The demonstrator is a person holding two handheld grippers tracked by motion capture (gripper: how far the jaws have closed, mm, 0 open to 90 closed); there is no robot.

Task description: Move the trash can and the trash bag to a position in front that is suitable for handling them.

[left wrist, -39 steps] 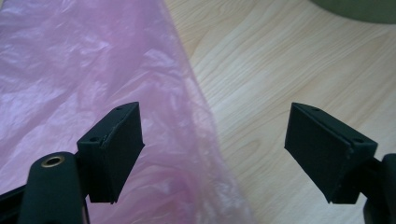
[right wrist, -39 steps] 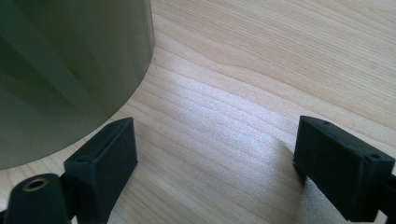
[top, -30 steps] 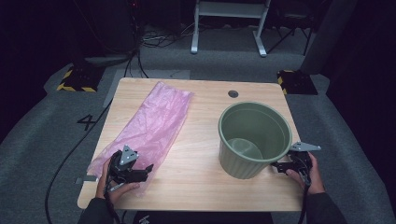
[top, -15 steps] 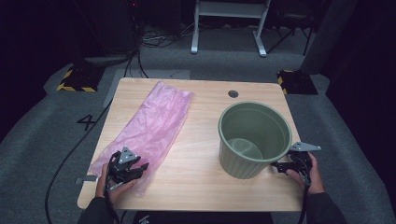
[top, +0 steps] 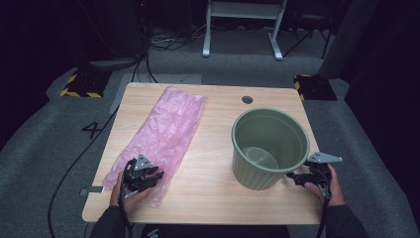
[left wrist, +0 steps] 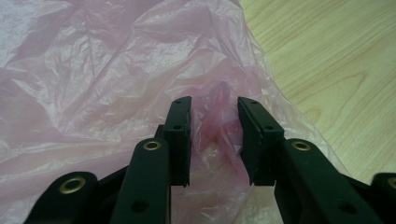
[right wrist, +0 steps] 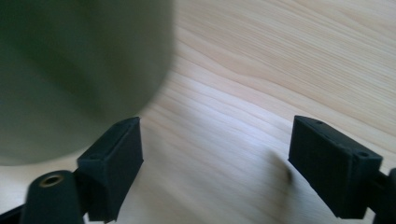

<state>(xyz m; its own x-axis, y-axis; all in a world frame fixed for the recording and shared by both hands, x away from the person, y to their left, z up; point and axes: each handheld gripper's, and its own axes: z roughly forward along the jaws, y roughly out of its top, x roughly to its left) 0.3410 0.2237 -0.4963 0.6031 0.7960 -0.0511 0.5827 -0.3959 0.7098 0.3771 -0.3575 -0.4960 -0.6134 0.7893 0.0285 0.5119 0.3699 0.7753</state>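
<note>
Pink plastic bag lies flat along the left half of the tabletop, well apart from the green bin. Left tongs have just been closing, a bag fold bunched between them. Right tongs stand wide, empty, beside the bin.

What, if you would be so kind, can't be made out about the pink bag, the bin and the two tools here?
- Pink bag, left gripper view: a fold bunches between the left tool, whose jaws have just been closing; pad contact unclear.
- Green bin, right gripper view: blurred, cut off by the frame.
- Right tool, high view: jaws too small to judge.
</note>
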